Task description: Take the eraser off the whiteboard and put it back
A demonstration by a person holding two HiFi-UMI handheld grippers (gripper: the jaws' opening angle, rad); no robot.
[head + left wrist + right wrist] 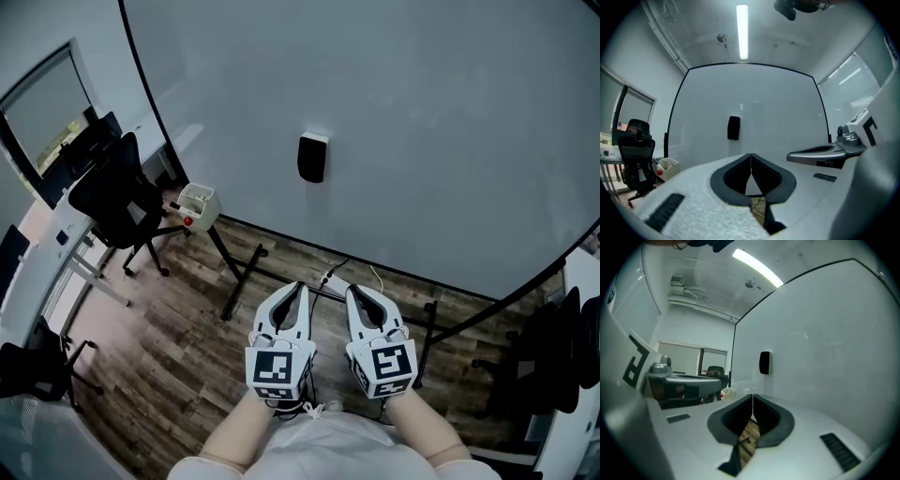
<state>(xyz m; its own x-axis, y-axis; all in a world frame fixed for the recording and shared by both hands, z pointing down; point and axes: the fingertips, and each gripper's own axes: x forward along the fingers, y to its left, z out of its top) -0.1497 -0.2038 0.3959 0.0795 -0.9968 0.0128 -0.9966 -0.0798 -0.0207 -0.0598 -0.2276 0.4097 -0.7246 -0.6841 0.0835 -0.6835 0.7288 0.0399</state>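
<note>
A black eraser (312, 157) sticks upright on the big whiteboard (422, 112). It also shows in the left gripper view as the eraser (733, 127) and in the right gripper view as the eraser (764, 363). My left gripper (301, 286) and right gripper (350, 290) are held side by side, level, well short of the board and below the eraser. Both are shut with nothing between the jaws. The left gripper (750, 154) and right gripper (753, 395) have their tips touching.
The whiteboard stands on a black frame with legs (239, 277) on the wooden floor. At the left are a black office chair (117, 197), a desk (70, 239) and a small white bin (197, 203). Another dark chair (562, 352) stands at the right.
</note>
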